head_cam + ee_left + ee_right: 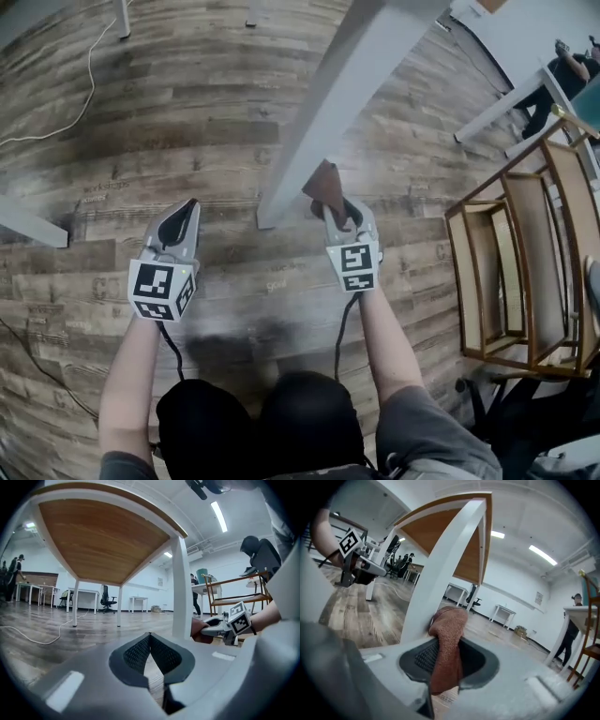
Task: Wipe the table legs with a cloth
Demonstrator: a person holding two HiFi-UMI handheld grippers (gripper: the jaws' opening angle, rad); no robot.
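A white table leg (323, 112) slants down to its foot on the wood floor. My right gripper (337, 208) is shut on a brown cloth (327, 186), and the cloth presses against the leg's right side just above the foot. In the right gripper view the cloth (447, 644) stands up between the jaws against the leg (436, 573). My left gripper (190, 208) hovers left of the leg's foot, shut with nothing in it. In the left gripper view, the left gripper (150, 637) has its jaws meeting, with the leg (181, 588) ahead to the right.
A wooden shelf rack (525, 262) lies close on the right. Another white table leg (28, 225) crosses the far left edge. A white cable (84, 66) trails over the floor at upper left. A person (562, 70) stands far off at the upper right.
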